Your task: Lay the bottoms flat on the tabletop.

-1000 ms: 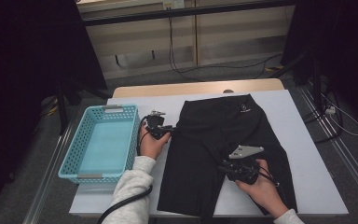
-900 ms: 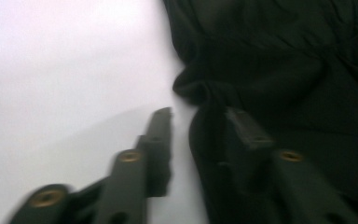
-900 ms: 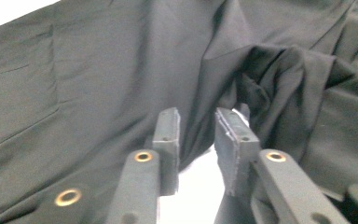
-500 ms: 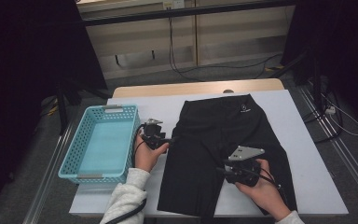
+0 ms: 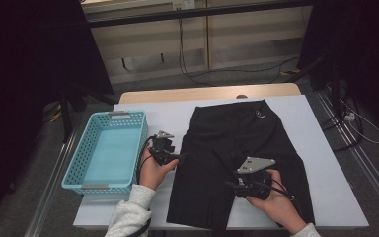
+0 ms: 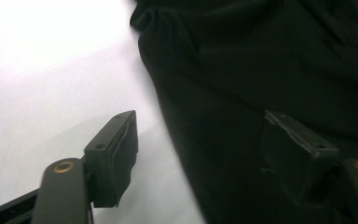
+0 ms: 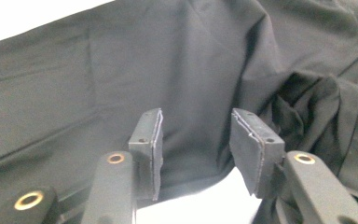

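Black shorts (image 5: 237, 163) lie spread flat across the white table (image 5: 325, 148), waistband toward the far edge with a small pale logo near it, legs running down toward the person's side. To the left of the shorts sits a light blue basket (image 5: 107, 154), nothing visible inside it.

The left gripper (image 5: 176, 157) sits right at the left edge of the shorts, roughly midway down the garment, held in the left hand (image 5: 152, 170). In the left gripper view (image 6: 200, 154) its jaws stand spread wide: one pad over bare white table, the other over the black cloth, the hem line running between them. No fabric is pinched there.

Over on the other side, the right gripper (image 5: 234, 186) hovers above the lower part of the shorts, near the inner seam between the legs, with the right hand (image 5: 271, 200) wrapped around its body and the grey plate on top. Its jaws have just been opening, and the right gripper view (image 7: 196, 149) shows them parted with a clear gap; the cloth lies beyond and beneath them, with rumpled folds off to the right and a sliver of white table showing under the hem. Neither pad presses on the fabric.
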`<state>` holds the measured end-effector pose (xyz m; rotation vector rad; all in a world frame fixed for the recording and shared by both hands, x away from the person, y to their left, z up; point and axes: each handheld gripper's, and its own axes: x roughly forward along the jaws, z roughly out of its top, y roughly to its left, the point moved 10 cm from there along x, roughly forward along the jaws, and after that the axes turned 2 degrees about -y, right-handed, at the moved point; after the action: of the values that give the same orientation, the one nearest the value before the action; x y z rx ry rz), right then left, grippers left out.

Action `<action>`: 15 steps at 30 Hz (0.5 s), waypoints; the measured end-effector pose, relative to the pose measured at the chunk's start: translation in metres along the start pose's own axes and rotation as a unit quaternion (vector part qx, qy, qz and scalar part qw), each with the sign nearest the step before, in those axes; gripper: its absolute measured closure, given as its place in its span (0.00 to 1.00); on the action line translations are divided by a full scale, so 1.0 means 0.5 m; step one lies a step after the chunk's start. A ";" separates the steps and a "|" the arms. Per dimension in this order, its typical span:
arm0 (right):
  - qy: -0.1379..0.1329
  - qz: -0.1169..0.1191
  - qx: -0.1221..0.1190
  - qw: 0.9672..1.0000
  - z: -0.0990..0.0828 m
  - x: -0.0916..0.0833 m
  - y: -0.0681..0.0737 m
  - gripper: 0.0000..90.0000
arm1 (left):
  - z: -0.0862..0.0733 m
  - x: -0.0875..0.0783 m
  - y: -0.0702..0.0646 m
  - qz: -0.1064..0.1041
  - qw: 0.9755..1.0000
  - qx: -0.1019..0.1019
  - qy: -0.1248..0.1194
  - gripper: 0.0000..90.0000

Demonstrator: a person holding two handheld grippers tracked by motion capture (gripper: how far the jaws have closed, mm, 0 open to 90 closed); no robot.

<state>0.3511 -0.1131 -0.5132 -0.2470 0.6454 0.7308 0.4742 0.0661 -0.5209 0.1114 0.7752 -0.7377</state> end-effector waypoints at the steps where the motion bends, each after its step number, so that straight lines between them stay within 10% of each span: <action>1: 0.000 0.000 0.000 1.000 0.000 0.000 0.000 0.61 | -0.005 -0.001 -0.001 -0.002 1.000 0.000 0.003 0.33; 15: 0.030 0.002 0.002 1.000 -0.036 0.020 0.006 0.69 | -0.047 -0.026 -0.013 0.008 0.999 0.002 0.035 0.67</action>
<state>0.3464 -0.1131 -0.5333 -0.2652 0.7044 0.7292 0.4496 0.0767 -0.5278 0.1469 0.8380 -0.7221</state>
